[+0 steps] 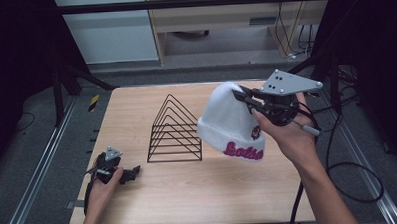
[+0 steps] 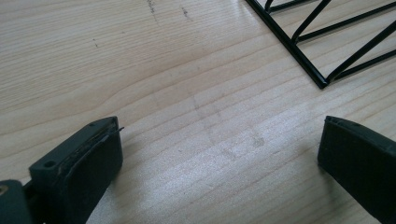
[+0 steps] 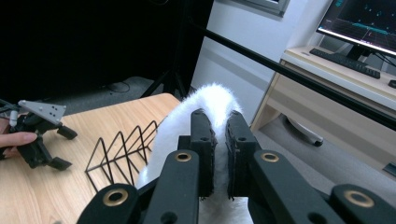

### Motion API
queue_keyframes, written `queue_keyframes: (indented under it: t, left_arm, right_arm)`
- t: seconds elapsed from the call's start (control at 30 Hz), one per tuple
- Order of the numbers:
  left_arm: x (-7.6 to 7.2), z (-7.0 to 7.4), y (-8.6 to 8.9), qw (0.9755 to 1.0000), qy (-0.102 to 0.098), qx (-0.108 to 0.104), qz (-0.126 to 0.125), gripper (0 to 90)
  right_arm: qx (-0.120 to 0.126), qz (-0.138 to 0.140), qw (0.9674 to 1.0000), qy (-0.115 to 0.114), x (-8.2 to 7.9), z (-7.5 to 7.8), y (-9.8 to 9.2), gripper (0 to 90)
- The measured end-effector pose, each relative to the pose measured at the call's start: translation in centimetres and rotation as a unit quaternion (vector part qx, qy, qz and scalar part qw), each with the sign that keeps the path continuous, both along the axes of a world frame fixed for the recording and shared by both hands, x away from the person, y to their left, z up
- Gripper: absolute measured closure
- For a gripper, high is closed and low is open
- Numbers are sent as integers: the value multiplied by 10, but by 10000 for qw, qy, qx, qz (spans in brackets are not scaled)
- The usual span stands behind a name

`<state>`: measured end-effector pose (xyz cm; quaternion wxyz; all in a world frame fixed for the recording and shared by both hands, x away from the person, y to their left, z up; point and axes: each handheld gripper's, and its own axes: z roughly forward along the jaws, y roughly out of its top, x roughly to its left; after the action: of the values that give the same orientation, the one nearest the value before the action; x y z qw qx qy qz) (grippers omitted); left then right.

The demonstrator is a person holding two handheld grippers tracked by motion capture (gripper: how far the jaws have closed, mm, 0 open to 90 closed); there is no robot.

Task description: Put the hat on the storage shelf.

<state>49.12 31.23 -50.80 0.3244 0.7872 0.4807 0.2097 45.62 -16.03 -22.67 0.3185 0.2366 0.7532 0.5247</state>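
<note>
A white knit hat (image 1: 234, 121) is lifted above the wooden counter (image 1: 189, 187), pinched at its crown by the right gripper (image 1: 242, 96) just beside a black wire rack (image 1: 174, 130), apparently not yet placed, while the left gripper (image 1: 131, 174) rests apart and empty.

Lab/office, monitor (image 3: 363, 23) w/ keyboard (image 3: 348, 58), dark curtains, cables (image 1: 288, 24)
</note>
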Motion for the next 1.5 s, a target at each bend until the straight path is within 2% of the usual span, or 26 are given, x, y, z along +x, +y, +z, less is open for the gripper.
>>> queue_keyframes:
  t: [0.3, 0.43, 0.57, 0.63, 0.77, 0.93, 1.0, 1.03, 1.07, 1.1, 1.13, 1.2, 1.4, 1.43, 1.5]
  left_arm:
    - [-1, 0, 0, 10000, 2, 12, -13, 0]
    - [-2, 4, 0, 10000, -47, -52, -41, 33]
    - [-4, 22, 3, 9995, -247, -143, -100, 32]
    - [-6, 35, 5, 9989, -399, -233, -46, 34]
    - [-9, 66, 7, 9972, -677, -253, -169, 36]
    - [-9, 109, -2, 9932, -1040, -242, -457, 37]
    - [-8, 123, -8, 9910, -1154, -332, -597, 38]
    - [-8, 135, -14, 9889, -1219, -373, -766, 38]
    - [-8, 135, -14, 9889, -1219, -373, -766, 38]
    - [-7, 144, -21, 9872, -1270, -355, -895, 39]
    - [-7, 144, -21, 9872, -1270, -355, -895, 40]
    - [-6, 151, -28, 9855, -1316, -376, -999, 42]
    - [-3, 170, -45, 9807, -1382, -602, -1247, 77]
    - [-2, 176, -52, 9782, -1412, -683, -1362, 118]
    - [-2, 179, -55, 9773, -1419, -711, -1404, 124]
  right_arm:
    - [59, -22, 10000, -76, 8, 12, 4, 842]
    - [99, -17, 9998, -159, 10, 18, 7, 842]
    - [146, 2, 9997, -189, 15, 25, 10, 842]
    - [151, 34, 9996, -237, 18, 29, 12, 842]
    - [265, 89, 9992, -299, 23, 37, 17, 842]
    - [397, 266, 9982, -357, 31, 47, 30, 842]
    - [448, 345, 9978, -357, 34, 49, 37, 842]
    - [453, 419, 9975, -355, 38, 50, 45, 842]
    - [446, 452, 9973, -359, 40, 51, 49, 842]
    - [448, 488, 9972, -351, 42, 51, 52, 842]
    - [448, 488, 9972, -351, 42, 51, 52, 842]
    - [469, 547, 9968, -345, 45, 52, 59, 842]
    - [463, 743, 9956, -326, 55, 55, 81, 842]
    - [465, 808, 9951, -321, 57, 56, 87, 842]
    - [476, 837, 9949, -312, 59, 55, 91, 842]
